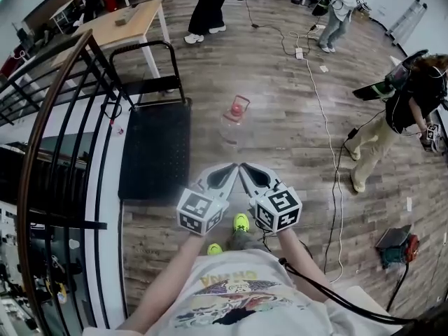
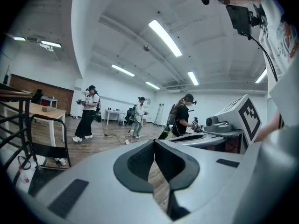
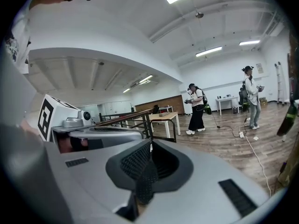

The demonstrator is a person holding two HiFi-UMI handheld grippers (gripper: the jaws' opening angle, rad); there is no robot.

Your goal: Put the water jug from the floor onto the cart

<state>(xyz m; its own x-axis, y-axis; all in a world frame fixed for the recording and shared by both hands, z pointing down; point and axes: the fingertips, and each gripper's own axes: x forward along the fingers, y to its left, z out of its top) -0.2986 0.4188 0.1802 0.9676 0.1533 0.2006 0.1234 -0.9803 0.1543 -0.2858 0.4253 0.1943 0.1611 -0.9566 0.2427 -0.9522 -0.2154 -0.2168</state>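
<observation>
The clear plastic water jug with a red cap [image 1: 235, 120] stands on the wooden plank floor [image 1: 301, 152], just right of the black flat platform cart [image 1: 155, 180] and well ahead of both tools. For a sound pick-up, the fingers should be opened before the jug is flanked low down. The fingers of the left gripper [image 1: 231, 168] and right gripper [image 1: 246, 168] are pressed together; nothing is held or touched.

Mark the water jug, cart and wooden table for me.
water jug [image 1: 233, 126], head view, clear body below the red cap.
cart [image 1: 155, 149], head view, bare black deck.
wooden table [image 1: 140, 16], head view, bare tabletop.
</observation>
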